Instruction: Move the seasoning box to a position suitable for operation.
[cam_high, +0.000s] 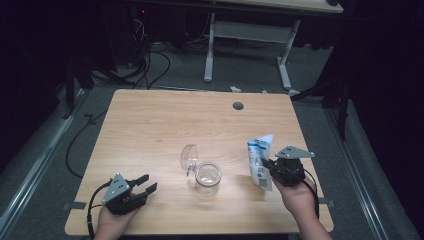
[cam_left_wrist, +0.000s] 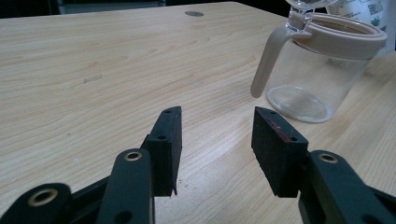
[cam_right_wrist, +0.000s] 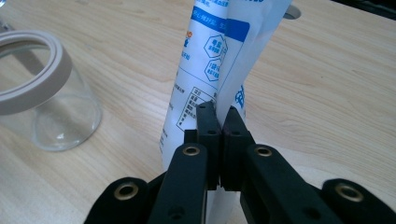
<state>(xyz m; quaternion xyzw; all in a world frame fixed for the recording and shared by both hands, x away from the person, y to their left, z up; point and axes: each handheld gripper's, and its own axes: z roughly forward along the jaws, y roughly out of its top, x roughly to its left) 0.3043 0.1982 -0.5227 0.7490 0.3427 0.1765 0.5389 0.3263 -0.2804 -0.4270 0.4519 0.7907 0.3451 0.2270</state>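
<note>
A clear glass jar (cam_high: 208, 178) with a beige rim and a hinged clear lid (cam_high: 189, 157) flipped open stands near the table's middle front; it also shows in the left gripper view (cam_left_wrist: 317, 70) and the right gripper view (cam_right_wrist: 42, 93). My right gripper (cam_high: 268, 168) is shut on a fold of a white and blue pouch (cam_high: 260, 161), held upright just right of the jar; the jaws pinch the pouch (cam_right_wrist: 219, 60) low on its side. My left gripper (cam_high: 147, 183) rests at the front left, open, with nothing between its pads (cam_left_wrist: 170, 140), aimed toward the jar.
The wooden table (cam_high: 165, 120) has a round cable hole (cam_high: 238, 106) near its far edge. Beyond it stand a white desk frame (cam_high: 247, 35) and cables on the floor (cam_high: 150, 60).
</note>
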